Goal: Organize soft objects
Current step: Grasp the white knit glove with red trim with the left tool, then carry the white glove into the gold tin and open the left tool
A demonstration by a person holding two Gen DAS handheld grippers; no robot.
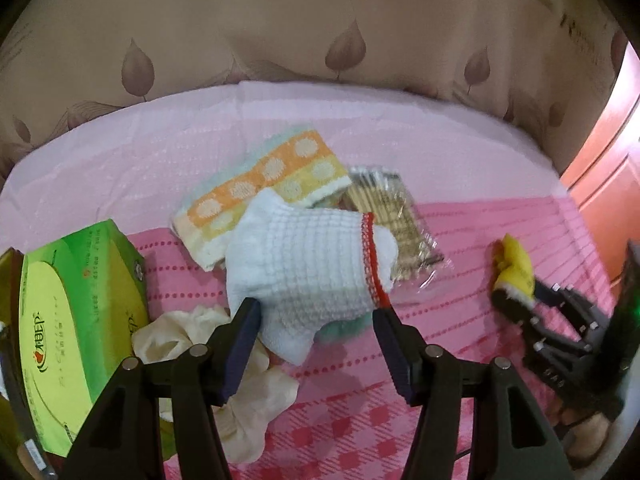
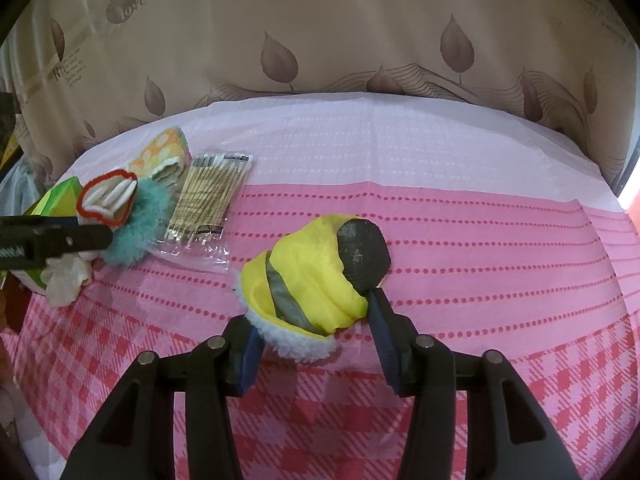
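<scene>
A white knitted sock (image 1: 308, 264) with a red-trimmed cuff lies on the pink cloth, partly over a teal fluffy item (image 2: 136, 224). My left gripper (image 1: 316, 308) is shut on it, one pad on each side. In the right wrist view the sock's red cuff (image 2: 106, 200) shows above one left finger (image 2: 72, 240). A yellow mitten (image 2: 316, 288) with a grey stripe, black patch and white fleece cuff sits between the pads of my right gripper (image 2: 314, 328), which is shut on it. It also shows at the right in the left wrist view, mitten (image 1: 514, 264).
An orange and yellow dotted towel (image 1: 260, 184), a clear packet of cotton swabs (image 2: 208, 196), a cream rubber glove (image 1: 248, 368) and a green tissue box (image 1: 80, 320) crowd the left side. A leaf-patterned curtain (image 2: 360, 40) hangs behind the pink cloth (image 2: 480, 240).
</scene>
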